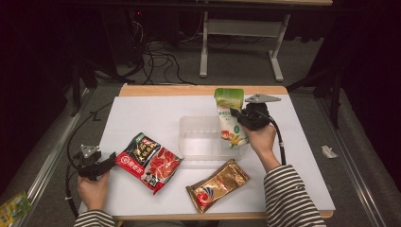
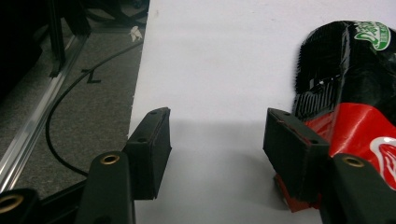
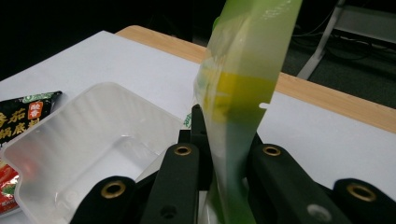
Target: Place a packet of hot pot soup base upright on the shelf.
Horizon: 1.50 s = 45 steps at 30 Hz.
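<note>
A clear plastic tub point(image 1: 208, 142) is sitting mid-table, with a green pouch point(image 1: 230, 118) standing over its right end and blocking entry there. A red packet point(image 1: 149, 161) and a gold packet point(image 1: 217, 184) are crowding the near side. The far left of the white table point(image 1: 137, 113) is lying open.

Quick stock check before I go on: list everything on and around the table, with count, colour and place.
Green and white stand-up pouch: one, held upright over the right end of the tub.
Clear plastic tub: one, translucent, table centre.
Red and black snack bag: one, front left, flat.
Gold foil packet: one, front centre, flat.
White table: one, wooden edge at back.
Green wrapper: one, floor, far left.
Black cables: several, floor behind table.
Left gripper: black, jaws open, beside the snack bag.
Right gripper: black, closed on the pouch.
Striped sleeves: two, bottom edge.
</note>
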Tool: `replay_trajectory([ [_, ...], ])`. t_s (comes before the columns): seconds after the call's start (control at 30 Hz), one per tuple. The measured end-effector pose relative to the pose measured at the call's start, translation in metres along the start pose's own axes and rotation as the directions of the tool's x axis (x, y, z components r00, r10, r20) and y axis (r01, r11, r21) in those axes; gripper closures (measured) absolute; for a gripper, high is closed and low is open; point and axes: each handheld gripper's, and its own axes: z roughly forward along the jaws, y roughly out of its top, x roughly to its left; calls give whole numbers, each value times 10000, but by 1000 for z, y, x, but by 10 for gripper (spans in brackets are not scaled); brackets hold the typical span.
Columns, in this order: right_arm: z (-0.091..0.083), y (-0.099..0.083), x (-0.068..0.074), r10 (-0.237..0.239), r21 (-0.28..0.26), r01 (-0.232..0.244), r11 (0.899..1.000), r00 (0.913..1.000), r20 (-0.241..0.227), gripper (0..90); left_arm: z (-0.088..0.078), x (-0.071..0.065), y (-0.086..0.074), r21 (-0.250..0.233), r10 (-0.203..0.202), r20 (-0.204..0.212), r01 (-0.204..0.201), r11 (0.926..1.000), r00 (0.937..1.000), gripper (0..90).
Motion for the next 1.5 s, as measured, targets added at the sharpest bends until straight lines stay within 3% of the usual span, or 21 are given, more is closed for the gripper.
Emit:
replay_trajectory([
  [0.17,0,2,1,61,-202,-63,9998,9999,-110,854,0,0,0,-2,-4,9,4,10000,10000,418],
  [0.37,-8,3,6,-538,92,538,9985,9986,-22,861,0,0,0,-34,14,-39,-14,10000,10000,419],
  [0.93,-15,-20,4,-731,556,744,9957,9970,-240,895,0,0,0,-28,25,-36,-25,10000,10000,419],
  [1.5,-21,-40,0,-592,497,597,9970,9982,-119,893,0,0,0,-34,-7,-59,7,10000,10000,416],
])
